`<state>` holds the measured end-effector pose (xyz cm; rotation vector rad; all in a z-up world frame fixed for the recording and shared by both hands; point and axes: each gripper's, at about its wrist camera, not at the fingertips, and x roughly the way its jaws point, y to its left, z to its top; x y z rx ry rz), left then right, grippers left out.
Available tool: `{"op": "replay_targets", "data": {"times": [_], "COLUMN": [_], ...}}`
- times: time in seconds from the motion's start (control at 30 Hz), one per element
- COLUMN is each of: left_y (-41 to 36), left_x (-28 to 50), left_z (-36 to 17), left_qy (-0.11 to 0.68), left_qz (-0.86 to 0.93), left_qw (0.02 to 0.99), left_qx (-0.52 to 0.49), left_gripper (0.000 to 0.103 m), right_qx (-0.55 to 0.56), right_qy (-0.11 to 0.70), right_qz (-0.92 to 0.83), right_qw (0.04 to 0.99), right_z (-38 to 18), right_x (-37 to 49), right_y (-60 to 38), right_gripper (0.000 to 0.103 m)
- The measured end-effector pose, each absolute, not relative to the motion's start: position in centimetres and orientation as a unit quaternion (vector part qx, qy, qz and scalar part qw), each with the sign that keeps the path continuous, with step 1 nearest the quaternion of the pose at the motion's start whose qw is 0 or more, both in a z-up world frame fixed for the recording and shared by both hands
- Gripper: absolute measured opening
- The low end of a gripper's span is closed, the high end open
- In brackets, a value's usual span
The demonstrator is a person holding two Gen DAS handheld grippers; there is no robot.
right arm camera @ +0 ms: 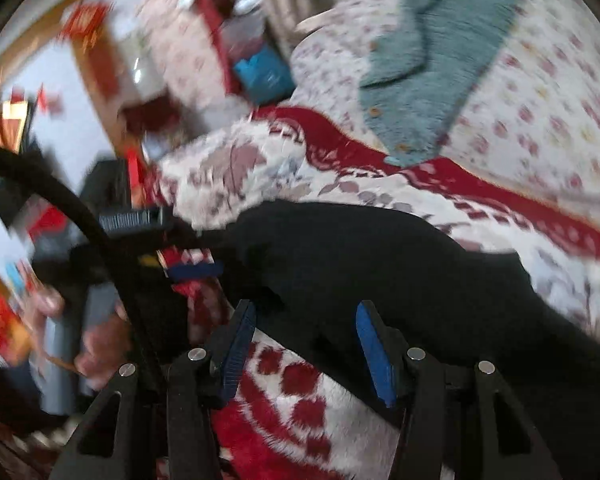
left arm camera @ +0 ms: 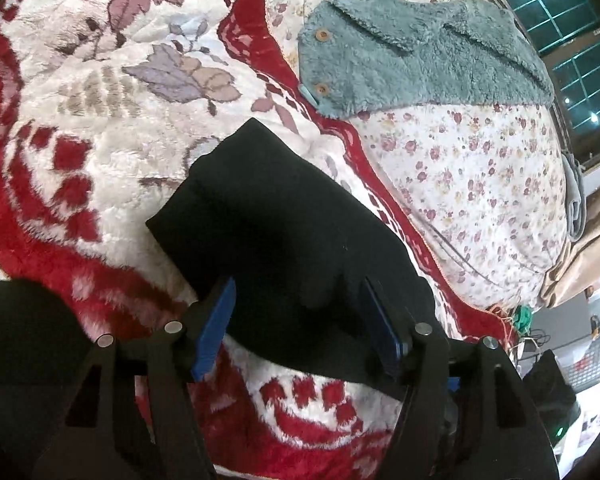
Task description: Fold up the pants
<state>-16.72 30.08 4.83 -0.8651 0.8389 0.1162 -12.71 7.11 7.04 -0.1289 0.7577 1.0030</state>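
The black pants [left arm camera: 268, 216] lie folded into a compact bundle on a red and white flowered fleece blanket [left arm camera: 80, 140]. My left gripper [left arm camera: 298, 282] is open just above the bundle's near edge. Its blue pads [left arm camera: 216, 328] stand wide apart and do not press on the cloth. The right wrist view is blurred. There the pants [right arm camera: 380, 264] spread dark across the middle, and my right gripper [right arm camera: 305, 305] is open over their near edge with nothing pinched. At the left of that view a hand [right arm camera: 100, 344] holds the other gripper, one blue pad [right arm camera: 196, 271] showing.
A teal fluffy garment with wooden buttons [left arm camera: 420, 60] [right arm camera: 440, 60] lies on the flowered sheet [left arm camera: 460, 180] beyond the blanket. A window [left arm camera: 572, 40] is at the far right, with the bed's edge and cables below it. A blue box [right arm camera: 264, 72] sits past the bed.
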Motion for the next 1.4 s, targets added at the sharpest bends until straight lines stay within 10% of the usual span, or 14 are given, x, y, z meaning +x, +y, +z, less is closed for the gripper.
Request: {"op": "replay_targets", "data": {"times": [0.3,0.53,0.67,0.87,1.23,1.4], "left_y": [31.6,32.4,32.4,31.8,32.9,34.3], "left_x": [-15.4,-13.0,-12.1,-13.9,-16.8,-19.1], "left_z": [4.4,3.7,4.8,8.2,3.0,6.2], "left_qy": [0.380,0.384,0.379,0.349,0.411,0.356], "left_qz": [0.051,0.054,0.052,0.010,0.089,0.153], "left_qw": [0.814,0.811,0.831,0.856,0.827,0.853], "left_qx": [-0.436,-0.437,-0.404,-0.380,-0.373,-0.350], "left_gripper": [0.068,0.068,0.033,0.023,0.029,0.064], "right_qx": [-0.207,-0.131,-0.051,0.001,-0.023,0.027], "right_qy": [0.289,0.319,0.341,0.340,0.425,0.386], "right_qz": [0.423,0.455,0.481,0.506,0.489,0.499], "right_qw": [0.834,0.821,0.806,0.793,0.761,0.776], "right_z": [5.2,4.9,5.8,8.4,2.7,5.9], "right_x": [-13.3,-10.8,-9.7,-9.9,-11.3,-10.7], "right_y": [10.5,10.1,9.1,7.5,10.9,7.2], "right_gripper": [0.050,0.015,0.009,0.008,0.009,0.026]}}
